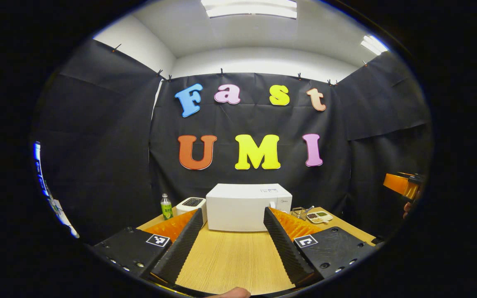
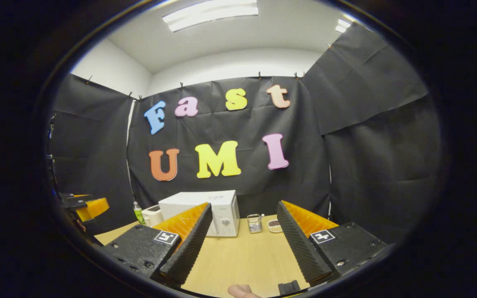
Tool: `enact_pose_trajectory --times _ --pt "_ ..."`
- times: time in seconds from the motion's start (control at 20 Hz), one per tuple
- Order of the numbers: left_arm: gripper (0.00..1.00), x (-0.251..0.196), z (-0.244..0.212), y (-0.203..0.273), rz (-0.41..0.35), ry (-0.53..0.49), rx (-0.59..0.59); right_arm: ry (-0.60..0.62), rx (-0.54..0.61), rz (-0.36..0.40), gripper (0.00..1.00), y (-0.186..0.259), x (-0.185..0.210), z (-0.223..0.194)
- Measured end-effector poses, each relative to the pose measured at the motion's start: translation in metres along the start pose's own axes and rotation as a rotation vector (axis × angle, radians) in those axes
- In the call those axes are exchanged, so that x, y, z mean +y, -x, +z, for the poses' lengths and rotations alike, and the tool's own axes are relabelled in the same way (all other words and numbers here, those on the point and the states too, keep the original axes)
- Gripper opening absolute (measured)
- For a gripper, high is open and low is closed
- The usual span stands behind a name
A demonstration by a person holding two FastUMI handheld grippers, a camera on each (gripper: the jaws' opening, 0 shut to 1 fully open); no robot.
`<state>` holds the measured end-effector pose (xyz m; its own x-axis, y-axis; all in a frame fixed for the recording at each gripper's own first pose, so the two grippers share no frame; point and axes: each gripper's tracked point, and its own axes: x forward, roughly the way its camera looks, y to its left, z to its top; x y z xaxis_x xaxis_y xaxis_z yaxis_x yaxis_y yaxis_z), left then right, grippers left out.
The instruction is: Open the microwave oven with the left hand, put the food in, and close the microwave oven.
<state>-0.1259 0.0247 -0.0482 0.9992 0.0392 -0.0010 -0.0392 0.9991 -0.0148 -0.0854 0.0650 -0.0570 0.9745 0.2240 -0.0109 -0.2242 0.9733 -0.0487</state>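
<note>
In the left gripper view, the left gripper (image 1: 232, 231) has its fingers spread wide apart, empty; the shut white microwave (image 1: 248, 207) sits at twelve o'clock, its logo unreadable, and the food tray (image 1: 319, 216) at two o'clock. In the right gripper view, the right gripper (image 2: 242, 244) is likewise spread and empty, with the microwave (image 2: 205, 213) at eleven o'clock; the labels are too small to read.

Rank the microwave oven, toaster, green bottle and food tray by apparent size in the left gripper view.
1. Microwave oven, clearly largest.
2. Toaster, partly hidden behind a gripper finger.
3. Food tray and green bottle look close in size; the tray lies flat, so I won't rank them.
</note>
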Motion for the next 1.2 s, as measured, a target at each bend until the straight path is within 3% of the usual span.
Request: enact_pose_trajectory --times 0.4,0.45,0.55,0.6,0.65,0.7,0.75,0.8,0.85,0.9,1.05,1.1,1.15,1.2 --pt "0.93 -0.002 0.001 -0.003 0.003 -0.006 -0.003 0.050 -0.010 -0.033 0.91 -0.003 -0.012 0.006" --pt "0.93 -0.003 0.000 -0.002 0.003 -0.008 -0.002 0.051 -0.011 -0.032 1.00 -0.003 -0.012 0.006" --pt "0.93 -0.003 0.000 0.001 0.004 -0.013 -0.003 0.045 -0.005 -0.025 1.00 -0.002 -0.011 0.003" --pt "0.93 -0.003 0.000 -0.001 0.006 -0.013 -0.008 0.037 -0.003 -0.021 0.91 -0.001 -0.011 0.002" --pt "0.93 -0.002 0.000 0.000 0.008 -0.011 -0.011 0.029 -0.002 -0.016 0.91 -0.001 -0.010 0.001" --pt "0.93 -0.004 -0.002 0.000 0.009 -0.009 -0.007 0.022 -0.001 -0.013 1.00 0.000 -0.010 0.000" --pt "0.93 -0.004 -0.004 0.000 0.007 -0.007 -0.007 0.020 0.002 -0.013 0.91 0.000 -0.010 0.000" --pt "0.93 -0.004 -0.004 0.002 0.007 -0.005 -0.006 0.019 -0.001 -0.012 0.91 0.001 -0.010 0.000" --pt "0.93 -0.005 -0.005 0.003 0.006 -0.003 -0.004 0.019 -0.003 -0.010 1.00 0.001 -0.008 0.001" --pt "0.93 -0.005 -0.006 0.003 0.004 -0.002 -0.005 0.019 -0.006 -0.006 0.91 0.003 -0.007 0.001" --pt "0.93 -0.006 -0.005 0.007 -0.001 0.003 -0.011 0.027 -0.019 0.002 0.91 0.007 -0.002 0.005" --pt "0.93 -0.006 -0.006 0.009 -0.003 0.004 -0.010 0.029 -0.025 0.005 1.00 0.008 0.000 0.007" --pt "0.93 -0.005 -0.007 0.010 -0.005 0.006 -0.011 0.032 -0.028 0.008 0.91 0.009 0.001 0.007" --pt "0.93 -0.004 -0.006 0.010 -0.006 0.008 -0.013 0.034 -0.025 0.007 1.00 0.009 0.002 0.005"
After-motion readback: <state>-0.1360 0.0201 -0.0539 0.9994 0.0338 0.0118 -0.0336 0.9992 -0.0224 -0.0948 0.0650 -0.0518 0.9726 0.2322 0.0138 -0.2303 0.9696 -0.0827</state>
